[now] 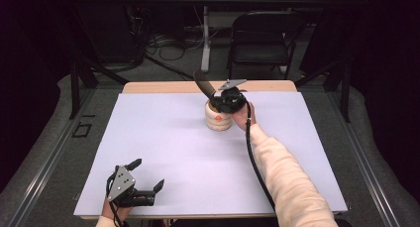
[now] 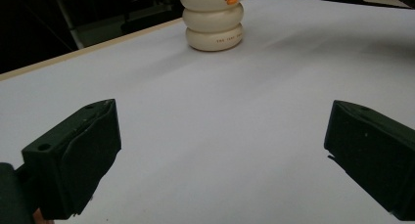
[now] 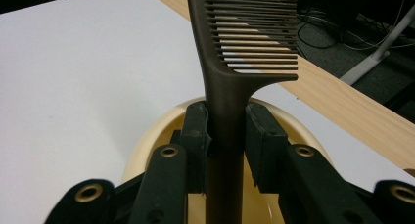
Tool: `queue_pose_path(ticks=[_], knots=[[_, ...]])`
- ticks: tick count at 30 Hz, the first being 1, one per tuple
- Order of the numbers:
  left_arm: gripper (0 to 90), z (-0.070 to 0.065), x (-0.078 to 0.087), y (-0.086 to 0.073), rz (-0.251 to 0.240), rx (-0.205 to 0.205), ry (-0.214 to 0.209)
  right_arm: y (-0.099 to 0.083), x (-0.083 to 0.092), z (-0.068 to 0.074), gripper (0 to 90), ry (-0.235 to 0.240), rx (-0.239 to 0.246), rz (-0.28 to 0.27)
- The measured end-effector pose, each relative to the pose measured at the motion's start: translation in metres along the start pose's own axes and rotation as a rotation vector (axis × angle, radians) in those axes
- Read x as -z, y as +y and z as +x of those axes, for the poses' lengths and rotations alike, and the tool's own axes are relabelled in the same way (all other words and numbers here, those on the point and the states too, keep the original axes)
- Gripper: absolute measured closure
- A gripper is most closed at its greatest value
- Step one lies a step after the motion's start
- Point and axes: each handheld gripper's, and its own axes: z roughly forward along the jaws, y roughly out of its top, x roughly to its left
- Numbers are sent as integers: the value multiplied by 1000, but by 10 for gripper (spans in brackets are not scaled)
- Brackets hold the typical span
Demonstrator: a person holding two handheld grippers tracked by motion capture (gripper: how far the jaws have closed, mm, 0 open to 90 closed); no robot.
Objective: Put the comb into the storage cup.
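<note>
**Comb held over the cream holder at the far side of the desk**

The right gripper (image 1: 224, 102) sits at the far middle of the desk (image 1: 163, 147), right over a cream, ribbed holder (image 1: 218, 119) that looks like stacked rings with a small orange mark on its side. Its fingers (image 3: 196, 136) are closed tight on the handle of a dark brown comb (image 3: 230, 87), one pad on each side of the stem. In the right gripper view the comb's handle runs down between the pads toward the open mouth of the holder (image 3: 147, 141), while the toothed part rises above them. From the high view the comb (image 1: 203, 83) leans up and to the far left of the gripper. Whether the handle's end touches the inside of the holder I cannot tell.

The left gripper (image 1: 146, 177) rests near the near left corner of the desk, well apart from the holder. Its fingers (image 2: 73, 160) stand wide open with nothing between them, only the pale desk surface, and they point toward the holder (image 2: 214, 21) far off.

A folding chair (image 1: 262, 38) stands beyond the far edge of the desk.
</note>
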Motion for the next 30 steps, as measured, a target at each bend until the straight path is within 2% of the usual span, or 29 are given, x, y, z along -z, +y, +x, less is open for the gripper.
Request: queue_pose_path(ticks=[12,15,19,22,30], knots=[[7,0,0,0,0,0,1,-1,-3,1,715,-2,0,2],[8,0,0,0,0,0,2,-2,-3,0,716,-6,-8,-2],[8,0,0,0,0,1,1,-4,-3,0,719,-25,3,-21],[8,0,0,0,0,0,2,-5,-4,0,719,-19,-2,-16],[9,0,0,0,1,0,3,-4,-1,0,673,-36,-3,-18]])
